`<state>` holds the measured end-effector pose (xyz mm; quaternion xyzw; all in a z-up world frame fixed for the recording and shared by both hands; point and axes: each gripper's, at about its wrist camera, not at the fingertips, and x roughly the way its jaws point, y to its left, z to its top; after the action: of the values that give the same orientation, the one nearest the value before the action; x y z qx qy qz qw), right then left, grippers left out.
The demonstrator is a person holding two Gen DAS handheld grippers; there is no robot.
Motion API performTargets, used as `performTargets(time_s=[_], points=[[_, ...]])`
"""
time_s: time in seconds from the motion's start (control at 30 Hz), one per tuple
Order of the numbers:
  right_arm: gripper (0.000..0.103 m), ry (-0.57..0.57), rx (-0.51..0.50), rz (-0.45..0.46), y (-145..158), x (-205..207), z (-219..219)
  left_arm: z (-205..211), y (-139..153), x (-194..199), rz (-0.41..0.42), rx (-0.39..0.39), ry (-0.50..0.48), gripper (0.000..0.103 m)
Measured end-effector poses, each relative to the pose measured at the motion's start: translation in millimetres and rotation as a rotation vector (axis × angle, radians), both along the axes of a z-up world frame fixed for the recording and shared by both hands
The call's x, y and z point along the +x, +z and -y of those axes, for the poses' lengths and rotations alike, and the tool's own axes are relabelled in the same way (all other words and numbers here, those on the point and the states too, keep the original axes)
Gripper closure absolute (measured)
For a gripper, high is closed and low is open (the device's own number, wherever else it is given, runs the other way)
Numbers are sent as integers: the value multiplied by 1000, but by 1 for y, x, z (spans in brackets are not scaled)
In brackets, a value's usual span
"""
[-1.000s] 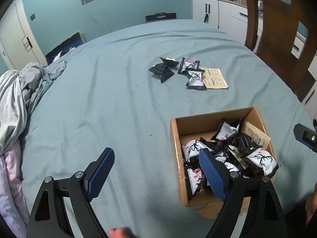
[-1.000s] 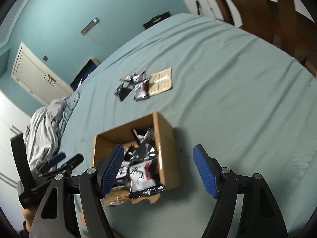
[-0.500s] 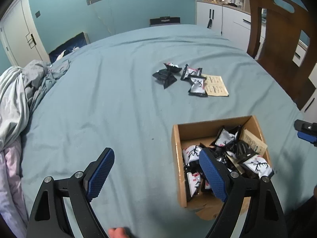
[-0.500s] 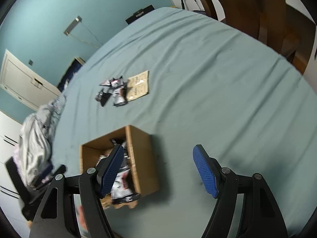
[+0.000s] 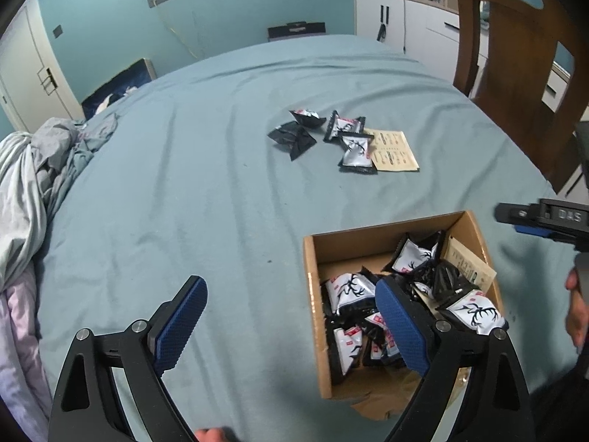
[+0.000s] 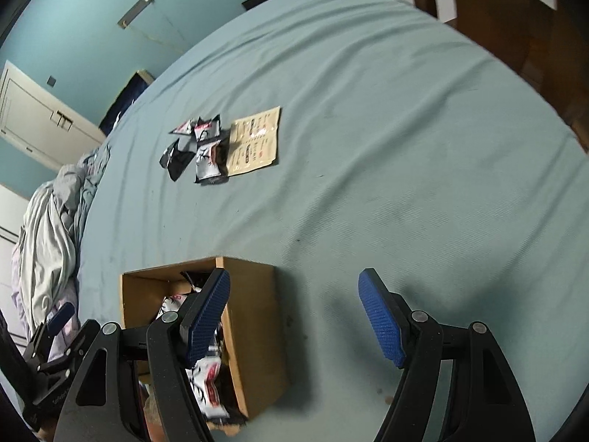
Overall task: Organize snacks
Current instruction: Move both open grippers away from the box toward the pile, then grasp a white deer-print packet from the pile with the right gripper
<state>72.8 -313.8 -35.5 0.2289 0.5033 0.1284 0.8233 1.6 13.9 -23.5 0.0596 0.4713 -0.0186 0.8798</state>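
Holding both the left gripper (image 5: pixel 291 326) and right gripper (image 6: pixel 294 313) wide apart, empty. Probably grabbing light, crinkly, slippery snack packets (image 5: pixel 355 151) by a flat edge.

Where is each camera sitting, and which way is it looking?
Left wrist: sits on the left gripper, looking forward over the blue sheet at the loose snack packets; its open jaws and a fingertip show.
Right wrist: sits on the right gripper, tilted, looking the same way; its open jaws show.
Both see the cardboard box, the packets and each other's gripper.
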Motion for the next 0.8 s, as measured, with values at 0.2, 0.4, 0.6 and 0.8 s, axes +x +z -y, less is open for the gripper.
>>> performTargets(time_s=[0.2, 0.4, 0.6, 0.8], points=[[31, 64, -38, 22, -7, 40, -21, 6, -7, 10, -34, 8, -20, 9], [31, 98, -52, 13, -14, 85, -27, 8, -14, 15, -76, -4, -39, 9], [31, 107, 3, -9, -24, 122, -32, 5, -13, 17, -99, -68, -34, 9], [31, 207, -48, 11, -21, 153, -69, -4, -8, 21, -81, -100, -4, 9]])
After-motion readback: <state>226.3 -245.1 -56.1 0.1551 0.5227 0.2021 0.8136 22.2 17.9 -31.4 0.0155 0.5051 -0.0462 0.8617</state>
